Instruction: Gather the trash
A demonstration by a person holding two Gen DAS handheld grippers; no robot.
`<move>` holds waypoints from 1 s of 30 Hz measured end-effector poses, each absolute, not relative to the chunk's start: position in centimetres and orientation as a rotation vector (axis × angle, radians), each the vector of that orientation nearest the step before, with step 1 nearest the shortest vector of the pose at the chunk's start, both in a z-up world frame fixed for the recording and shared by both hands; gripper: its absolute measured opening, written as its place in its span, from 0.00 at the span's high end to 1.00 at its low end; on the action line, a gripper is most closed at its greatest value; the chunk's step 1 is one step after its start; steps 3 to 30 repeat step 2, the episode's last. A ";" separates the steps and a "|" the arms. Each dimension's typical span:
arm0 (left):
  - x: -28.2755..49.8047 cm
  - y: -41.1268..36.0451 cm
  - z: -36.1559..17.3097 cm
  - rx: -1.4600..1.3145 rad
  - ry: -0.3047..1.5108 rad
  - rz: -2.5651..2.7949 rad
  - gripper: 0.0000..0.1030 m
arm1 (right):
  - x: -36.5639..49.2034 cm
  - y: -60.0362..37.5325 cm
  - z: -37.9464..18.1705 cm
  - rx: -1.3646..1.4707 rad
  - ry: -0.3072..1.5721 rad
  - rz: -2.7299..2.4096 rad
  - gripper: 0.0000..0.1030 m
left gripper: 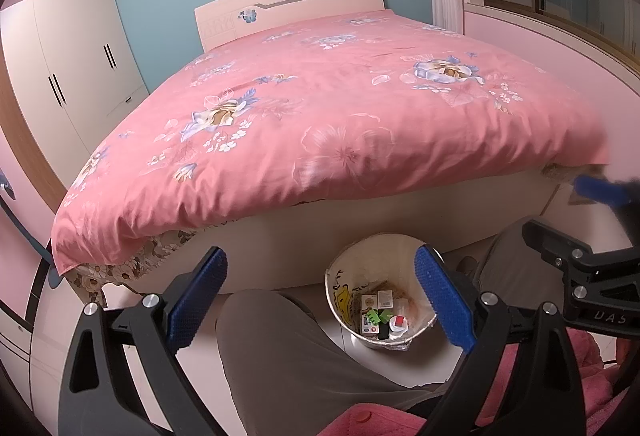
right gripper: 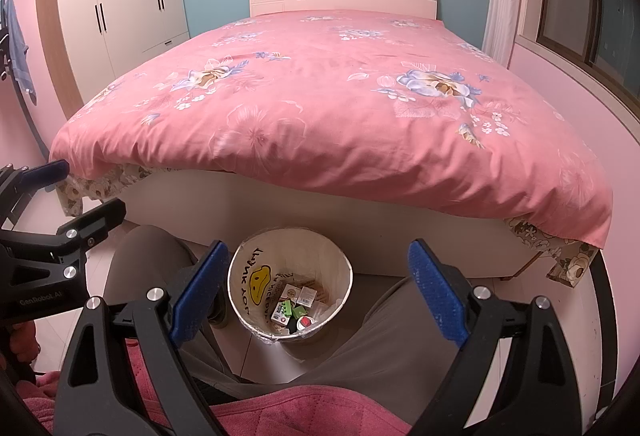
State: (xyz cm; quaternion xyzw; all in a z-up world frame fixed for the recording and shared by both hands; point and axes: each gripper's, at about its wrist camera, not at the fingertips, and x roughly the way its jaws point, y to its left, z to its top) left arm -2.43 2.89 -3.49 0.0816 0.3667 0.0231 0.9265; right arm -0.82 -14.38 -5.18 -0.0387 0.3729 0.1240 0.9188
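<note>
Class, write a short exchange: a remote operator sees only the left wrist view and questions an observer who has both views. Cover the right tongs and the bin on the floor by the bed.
Operator: My view catches just one blue finger of the right tongs. Are they open or shut?
Observer: Open. The right wrist view shows both fingers spread wide with nothing held between them.
Operator: I see a bit of yellow inside the bin. What is it?
Observer: A yellow smiley face printed on the inner wall, with black lettering around it.
</note>
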 end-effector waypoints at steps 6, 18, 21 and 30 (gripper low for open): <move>-2.4 2.9 -3.5 0.169 0.751 0.048 0.06 | -0.8 -14.4 -5.2 -0.080 0.766 0.255 0.13; -2.4 2.9 -3.5 0.169 0.751 0.048 0.06 | -0.8 -14.4 -5.2 -0.080 0.766 0.255 0.13; -2.4 2.9 -3.5 0.169 0.751 0.048 0.06 | -0.8 -14.4 -5.2 -0.080 0.766 0.255 0.13; -2.4 2.9 -3.5 0.169 0.751 0.048 0.06 | -0.8 -14.4 -5.2 -0.080 0.766 0.255 0.13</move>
